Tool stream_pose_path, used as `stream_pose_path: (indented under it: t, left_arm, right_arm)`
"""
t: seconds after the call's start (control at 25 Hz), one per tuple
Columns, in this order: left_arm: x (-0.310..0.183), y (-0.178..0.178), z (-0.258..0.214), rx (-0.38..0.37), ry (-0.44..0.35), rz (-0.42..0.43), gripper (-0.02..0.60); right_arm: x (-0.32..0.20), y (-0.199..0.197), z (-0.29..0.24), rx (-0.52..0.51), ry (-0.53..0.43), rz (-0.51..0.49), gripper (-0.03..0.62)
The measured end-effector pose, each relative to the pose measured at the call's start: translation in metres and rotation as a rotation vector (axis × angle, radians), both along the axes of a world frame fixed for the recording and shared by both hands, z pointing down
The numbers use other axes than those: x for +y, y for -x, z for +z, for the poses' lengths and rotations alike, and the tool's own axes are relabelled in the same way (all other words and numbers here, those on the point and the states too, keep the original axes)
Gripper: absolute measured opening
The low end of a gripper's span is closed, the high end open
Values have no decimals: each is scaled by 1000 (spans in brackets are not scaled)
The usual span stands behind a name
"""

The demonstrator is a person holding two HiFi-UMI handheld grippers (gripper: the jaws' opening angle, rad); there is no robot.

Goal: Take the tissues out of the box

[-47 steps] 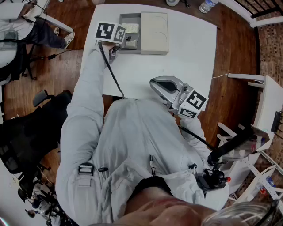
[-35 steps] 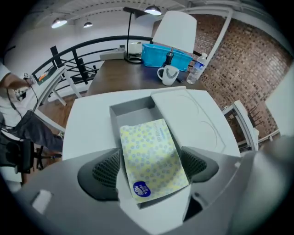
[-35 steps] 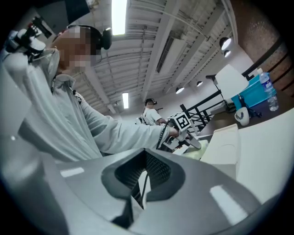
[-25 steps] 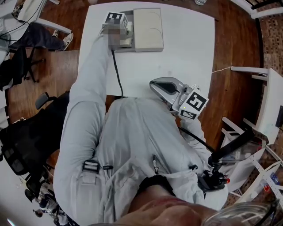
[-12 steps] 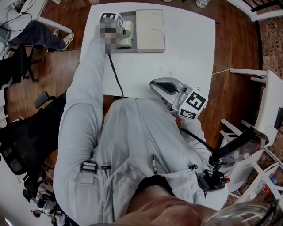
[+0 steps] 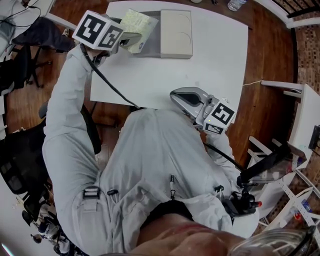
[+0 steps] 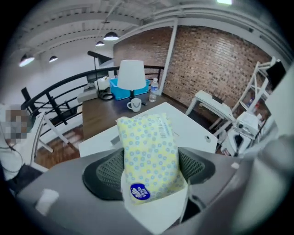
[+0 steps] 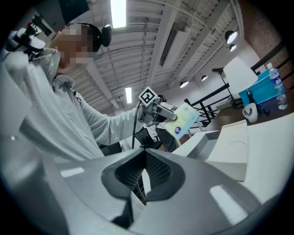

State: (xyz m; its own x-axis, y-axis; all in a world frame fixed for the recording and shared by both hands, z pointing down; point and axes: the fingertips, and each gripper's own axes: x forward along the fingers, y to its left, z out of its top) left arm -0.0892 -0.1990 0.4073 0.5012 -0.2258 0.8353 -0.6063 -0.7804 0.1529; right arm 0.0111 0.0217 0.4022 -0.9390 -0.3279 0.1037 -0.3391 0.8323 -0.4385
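Observation:
A yellow tissue pack (image 6: pixel 137 23) with blue dots is clamped between the pads of my left gripper (image 6: pixel 128 38), held up in the air over the left end of the box (image 6: pixel 150 48). In the left gripper view the tissue pack (image 7: pixel 148 146) stands upright between the two black pads of the left gripper (image 7: pixel 149 170). The box is a grey tray on the white table (image 6: pixel 200 65), with a cream lid (image 6: pixel 176 33) over its right part. My right gripper (image 6: pixel 176 96) hangs at the table's near edge, jaws shut and empty, also visible in its own view as right gripper (image 8: pixel 143 176).
A water bottle (image 6: pixel 234 5) stands at the table's far right corner. In the left gripper view a white lamp (image 7: pixel 131 75), a mug (image 7: pixel 134 105) and a blue bin (image 7: pixel 115 87) sit on a dark desk beyond. White shelving (image 6: pixel 300 120) stands to the right.
My left gripper has come up out of the box toward the left with the tissue pack in its jaws. The right gripper has stayed in place.

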Motion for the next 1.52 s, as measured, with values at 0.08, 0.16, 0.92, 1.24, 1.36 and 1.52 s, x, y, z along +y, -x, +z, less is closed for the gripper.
stream_pose_path:
  t: [0.08, 0.16, 0.92, 1.24, 1.36, 1.52]
  left_arm:
    - [30, 4, -10, -24, -15, 90, 380]
    - [60, 4, -7, -48, -20, 174, 380]
    - [171, -31, 213, -239, 100, 676, 388]
    - [175, -11, 187, -202, 84, 675, 400]
    - [173, -14, 165, -133, 84, 642, 400]
    - [164, -19, 139, -117, 2, 657, 393]
  right_arm:
    - [1, 2, -1, 3, -1, -8, 2]
    - [2, 4, -1, 11, 0, -17, 2]
    - [3, -6, 20, 90, 32, 32, 2]
    - [8, 6, 8, 96, 18, 42, 2]
    - [9, 11, 8, 97, 18, 32, 2]
    - [6, 12, 8, 91, 15, 21, 2]
